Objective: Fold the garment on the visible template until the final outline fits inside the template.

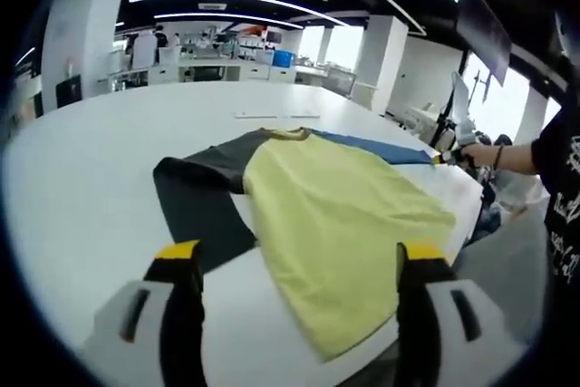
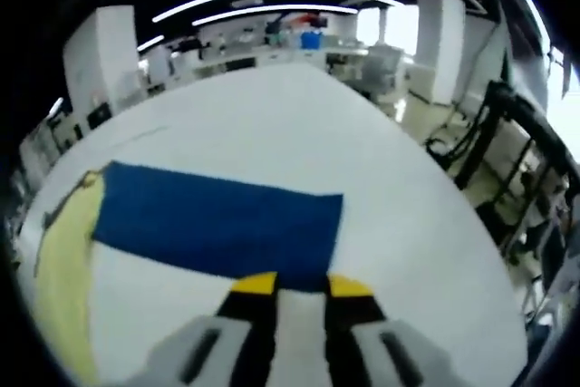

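A yellow-bodied shirt [image 1: 340, 215] with one dark sleeve [image 1: 201, 201] and one blue sleeve [image 2: 217, 224] lies flat on the white table [image 1: 82, 188]. The left gripper [image 1: 299, 265] hovers over the hem, jaws wide apart. The right gripper [image 2: 299, 287] is nearly closed at the blue sleeve's edge; whether it pinches cloth is unclear. No readable writing.

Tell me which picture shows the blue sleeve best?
The right gripper view: the blue sleeve spreads flat and big, with the right claw at its edge. The left gripper view shows the sleeve as a thin far strip.
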Tool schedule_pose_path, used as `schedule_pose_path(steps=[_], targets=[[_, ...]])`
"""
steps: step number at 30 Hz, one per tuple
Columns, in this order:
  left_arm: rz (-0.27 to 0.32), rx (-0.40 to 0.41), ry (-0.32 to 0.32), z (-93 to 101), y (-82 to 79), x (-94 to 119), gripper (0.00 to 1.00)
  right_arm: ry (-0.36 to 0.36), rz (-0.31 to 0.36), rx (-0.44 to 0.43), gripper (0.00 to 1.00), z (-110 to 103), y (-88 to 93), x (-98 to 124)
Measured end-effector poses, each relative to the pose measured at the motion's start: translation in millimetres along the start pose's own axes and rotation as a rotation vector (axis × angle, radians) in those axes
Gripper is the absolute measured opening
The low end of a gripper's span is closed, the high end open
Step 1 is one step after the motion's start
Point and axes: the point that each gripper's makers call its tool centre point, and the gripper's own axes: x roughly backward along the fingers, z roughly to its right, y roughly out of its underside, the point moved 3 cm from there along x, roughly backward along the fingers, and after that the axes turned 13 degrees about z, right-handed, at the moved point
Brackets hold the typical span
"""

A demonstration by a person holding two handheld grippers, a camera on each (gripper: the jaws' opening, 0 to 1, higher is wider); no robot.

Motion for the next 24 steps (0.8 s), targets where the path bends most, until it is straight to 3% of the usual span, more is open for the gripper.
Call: schedule_pose_path(steps=[10, 18, 24], targets=[[-0.003, -0.019, -0.004, -5.0, -3.1, 4, 0.85, 0.007, -0.004, -0.04, 0.02, 0, -0.9, -2], [-0.01, -0.027, -0.008, -7.3, -4.0, 8, 0.87, 0.014, 0.002, -0.112, 0.0, 0, -6.1, -1], [-0.03, -0.039, 0.01, -3.9, -1.2, 7, 0.88, 0.004, 0.015, -0.1, 0.0, -1, -14.0, 1]])
